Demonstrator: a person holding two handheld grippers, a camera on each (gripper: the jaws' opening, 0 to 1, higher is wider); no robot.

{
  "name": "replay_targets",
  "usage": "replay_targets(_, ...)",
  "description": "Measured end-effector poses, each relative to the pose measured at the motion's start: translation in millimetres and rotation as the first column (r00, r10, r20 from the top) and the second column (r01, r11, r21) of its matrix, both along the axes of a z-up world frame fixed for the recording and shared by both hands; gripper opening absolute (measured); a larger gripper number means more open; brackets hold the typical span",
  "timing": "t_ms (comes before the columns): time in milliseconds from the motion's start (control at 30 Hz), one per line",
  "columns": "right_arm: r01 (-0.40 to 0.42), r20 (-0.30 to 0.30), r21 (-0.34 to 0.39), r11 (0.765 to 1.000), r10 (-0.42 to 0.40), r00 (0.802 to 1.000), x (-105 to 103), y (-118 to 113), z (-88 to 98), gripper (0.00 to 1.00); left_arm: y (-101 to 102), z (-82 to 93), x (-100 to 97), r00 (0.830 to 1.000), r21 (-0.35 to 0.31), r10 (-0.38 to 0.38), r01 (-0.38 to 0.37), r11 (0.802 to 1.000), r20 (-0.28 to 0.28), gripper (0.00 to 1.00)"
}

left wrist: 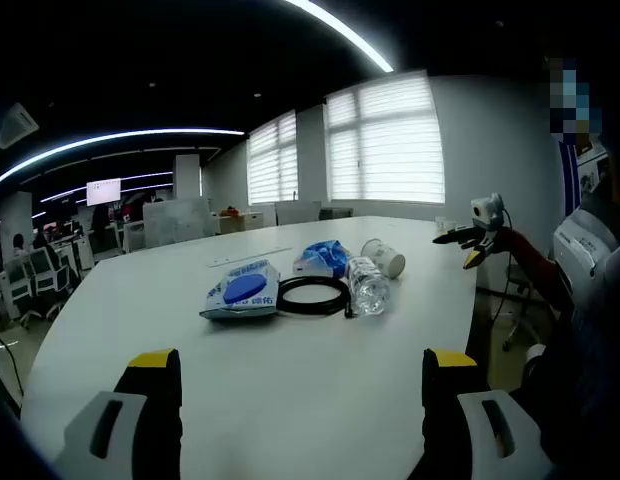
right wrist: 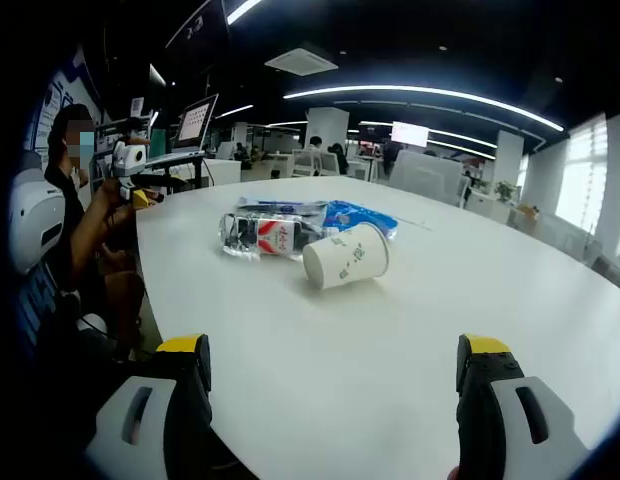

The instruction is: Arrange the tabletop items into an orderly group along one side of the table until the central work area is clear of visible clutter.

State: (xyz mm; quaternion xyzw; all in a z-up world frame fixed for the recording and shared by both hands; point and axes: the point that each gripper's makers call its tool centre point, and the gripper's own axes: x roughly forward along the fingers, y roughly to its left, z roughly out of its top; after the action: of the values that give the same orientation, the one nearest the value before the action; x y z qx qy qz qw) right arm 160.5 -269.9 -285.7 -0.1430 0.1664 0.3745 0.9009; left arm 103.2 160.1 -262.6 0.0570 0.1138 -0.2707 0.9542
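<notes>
A small cluster lies on the white table (left wrist: pixel 290 400). In the left gripper view it holds a blue-and-white pack (left wrist: pixel 240 290), a black cable loop (left wrist: pixel 312 297), a clear water bottle (left wrist: pixel 368 286) on its side, a blue bag (left wrist: pixel 323 258) and a tipped paper cup (left wrist: pixel 383 257). My left gripper (left wrist: pixel 302 365) is open, well short of the pack. My right gripper (left wrist: pixel 480 236) hovers at the table's right edge. In the right gripper view the paper cup (right wrist: pixel 347 256) lies nearest, with the bottle (right wrist: pixel 260 235) and blue bag (right wrist: pixel 356 216) behind. My right gripper (right wrist: pixel 335 355) is open and holds nothing. My left gripper (right wrist: pixel 131 190) shows at far left.
The table (right wrist: pixel 390 400) is wide and bare around the cluster. A person's hand and sleeve (right wrist: pixel 95 225) hold the far gripper by the table edge. Office chairs (left wrist: pixel 30 275), desks and a wall screen (left wrist: pixel 103 190) stand beyond the far side; windows (left wrist: pixel 385 140) are behind.
</notes>
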Motion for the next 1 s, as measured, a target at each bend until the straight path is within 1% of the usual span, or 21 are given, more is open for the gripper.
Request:
replay_targets(300,-0.002,-0.004,-0.002,1.000,0.002,1.000,-0.7,0.4,-1.9,1.00,0.5,-2.4,-0.3,1.000,-0.001,0.000,0.000,1.000,-0.004,1.00)
replay_targets(1000,0.004,-0.003,0.005,1.000,-0.004,1.000,0.6,-1.8,-0.9,1.00,-3.9,-1.6,-0.7,1.000,-0.007,-0.005,0.005,1.000,-0.005,1.00)
